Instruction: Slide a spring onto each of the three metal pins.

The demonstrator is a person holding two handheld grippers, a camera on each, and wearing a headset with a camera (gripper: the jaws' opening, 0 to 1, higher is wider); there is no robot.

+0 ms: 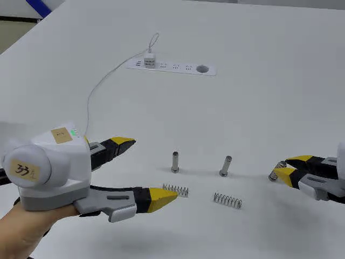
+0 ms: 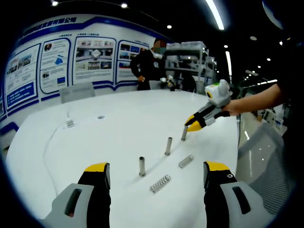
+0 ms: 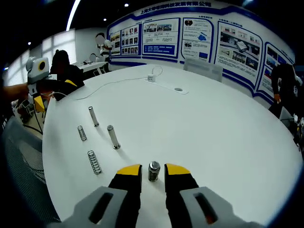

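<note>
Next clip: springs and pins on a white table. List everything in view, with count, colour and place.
table: 1, white.
upright pins: 2, silver, standing bare at the centre.
third pin: 1, silver, between the right gripper's jaws; ribbed, seemingly a spring on it.
loose springs: 2, silver, lying before the upright pins.
power strip: 1, white, far side, with white charger and cable.
posters: several, blue and white, back wall.
left gripper: 1, grey and black, yellow tips, open, beside one loose spring.
right gripper: 1, same colours, jaws close about the third pin; grip unclear.
</note>
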